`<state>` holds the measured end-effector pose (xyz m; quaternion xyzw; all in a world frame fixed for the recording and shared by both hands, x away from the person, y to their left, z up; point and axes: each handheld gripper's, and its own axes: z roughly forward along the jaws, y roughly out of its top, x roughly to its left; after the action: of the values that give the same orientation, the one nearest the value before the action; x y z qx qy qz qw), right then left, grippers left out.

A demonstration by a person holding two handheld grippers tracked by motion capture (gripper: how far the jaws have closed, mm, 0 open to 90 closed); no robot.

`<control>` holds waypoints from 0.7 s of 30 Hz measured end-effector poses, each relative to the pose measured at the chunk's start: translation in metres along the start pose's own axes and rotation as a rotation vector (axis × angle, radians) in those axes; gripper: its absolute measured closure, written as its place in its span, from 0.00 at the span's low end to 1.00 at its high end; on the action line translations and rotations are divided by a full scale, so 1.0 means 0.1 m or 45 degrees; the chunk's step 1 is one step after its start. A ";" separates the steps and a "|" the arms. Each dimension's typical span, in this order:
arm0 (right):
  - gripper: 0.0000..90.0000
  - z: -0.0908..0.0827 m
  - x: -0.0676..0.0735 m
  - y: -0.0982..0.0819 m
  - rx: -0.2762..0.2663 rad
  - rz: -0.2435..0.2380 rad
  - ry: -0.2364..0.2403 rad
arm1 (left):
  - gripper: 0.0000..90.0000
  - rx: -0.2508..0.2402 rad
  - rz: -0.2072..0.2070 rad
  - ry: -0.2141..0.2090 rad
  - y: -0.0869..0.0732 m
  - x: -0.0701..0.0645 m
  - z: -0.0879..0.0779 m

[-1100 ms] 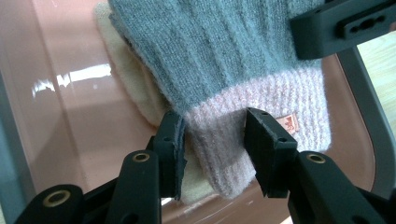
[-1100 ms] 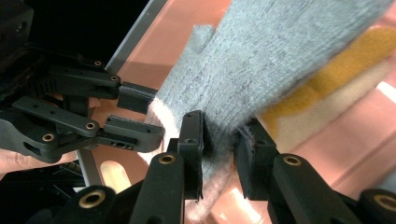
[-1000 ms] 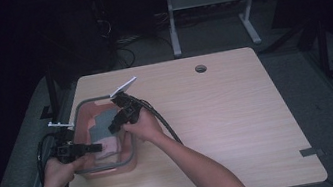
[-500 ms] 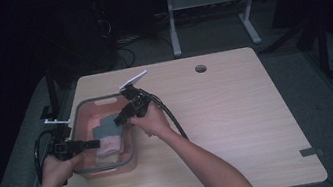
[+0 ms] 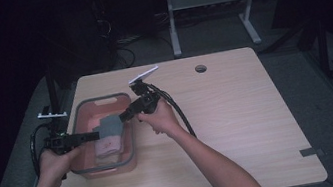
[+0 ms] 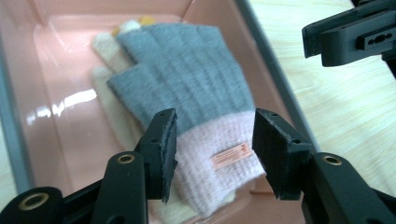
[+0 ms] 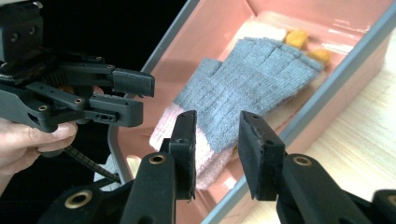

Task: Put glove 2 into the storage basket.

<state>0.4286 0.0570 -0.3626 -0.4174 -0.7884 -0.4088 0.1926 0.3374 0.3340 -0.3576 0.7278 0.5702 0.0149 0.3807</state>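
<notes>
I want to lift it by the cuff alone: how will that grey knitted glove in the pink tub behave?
The grey glove looks like soft knit, so it will probably droop from its pink cuff. It seems light. The fuzzy yarn should grip well, though it may drag the cream glove beneath.

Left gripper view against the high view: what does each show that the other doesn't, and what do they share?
The left gripper view alone shows the small orange label on the glove's pink cuff, and the yellow fingertips of a cream glove underneath. The high view alone shows the whole wooden table with its round hole, both forearms, and a metal frame on the floor behind. Both show the pink bin with its grey rim, the grey glove lying in it, and the right hand-held gripper, whose jaws stand apart with nothing between them.
</notes>
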 end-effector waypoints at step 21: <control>0.66 -0.39 -0.14 -0.13 -0.075 0.016 -0.012 | 0.47 -0.036 0.035 -0.072 0.13 -0.25 0.09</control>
<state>0.4242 0.0141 -0.3546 -0.4297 -0.7743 -0.4286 0.1791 0.3435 0.3071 -0.3463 0.7301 0.5490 0.0076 0.4068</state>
